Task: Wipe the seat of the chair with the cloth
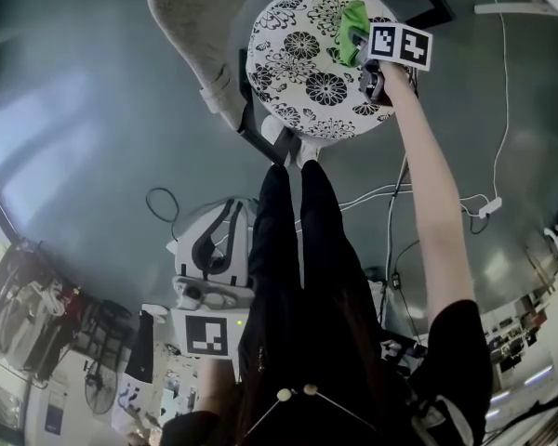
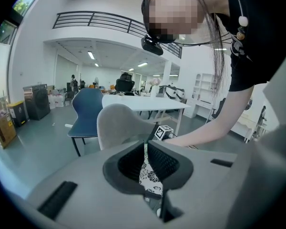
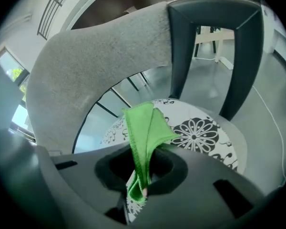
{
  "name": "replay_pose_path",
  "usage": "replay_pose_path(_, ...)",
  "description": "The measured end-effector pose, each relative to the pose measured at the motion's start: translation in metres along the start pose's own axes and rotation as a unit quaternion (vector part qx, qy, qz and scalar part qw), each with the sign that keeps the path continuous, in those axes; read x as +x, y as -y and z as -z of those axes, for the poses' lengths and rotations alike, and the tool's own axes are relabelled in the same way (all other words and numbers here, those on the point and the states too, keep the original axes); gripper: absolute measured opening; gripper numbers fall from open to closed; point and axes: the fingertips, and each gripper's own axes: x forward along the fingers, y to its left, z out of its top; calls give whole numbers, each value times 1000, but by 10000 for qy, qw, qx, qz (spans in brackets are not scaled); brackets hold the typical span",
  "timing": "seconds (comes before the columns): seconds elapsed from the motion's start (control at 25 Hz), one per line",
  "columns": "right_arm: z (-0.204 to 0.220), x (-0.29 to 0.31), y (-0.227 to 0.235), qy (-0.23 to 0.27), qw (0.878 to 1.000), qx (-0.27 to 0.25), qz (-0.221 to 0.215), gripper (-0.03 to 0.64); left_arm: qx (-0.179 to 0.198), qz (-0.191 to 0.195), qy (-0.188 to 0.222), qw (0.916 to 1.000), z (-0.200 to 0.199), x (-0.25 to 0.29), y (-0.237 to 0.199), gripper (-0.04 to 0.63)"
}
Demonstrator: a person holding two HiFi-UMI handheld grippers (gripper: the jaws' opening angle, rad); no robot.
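Poking from right tongs [image 3: 142, 173]; cloth [image 3: 144, 123]

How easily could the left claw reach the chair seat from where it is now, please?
Probably yes, with a reach forward: the left claw is held beside the person's legs, pointing at the seat, with nothing seen between. The right claw and the cloth take up only the seat's right part.
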Motion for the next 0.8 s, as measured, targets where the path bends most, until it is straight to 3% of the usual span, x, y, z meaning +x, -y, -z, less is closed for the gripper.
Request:
replay_pose_path(0.16, 1, -16, 42, -55, 9985, -187, 503, 46, 22, -1, 20, 10000, -2, 0, 2, 26)
replay_pose_path(0.4, 0, -39, 96, -43, 9946, -74, 1037, 47, 57, 36, -12, 10000, 1, 1, 2, 25)
replay_pose_path(0.72, -2, -64, 128, -85, 9850, -304, 1695, 48, 73, -9, 62, 10000, -3, 0, 0, 25)
replay_pose_path(0.8, -3, -69, 116, 8, 9870, -300, 1580, 48, 81, 10, 79, 9999, -4, 1, 1, 25)
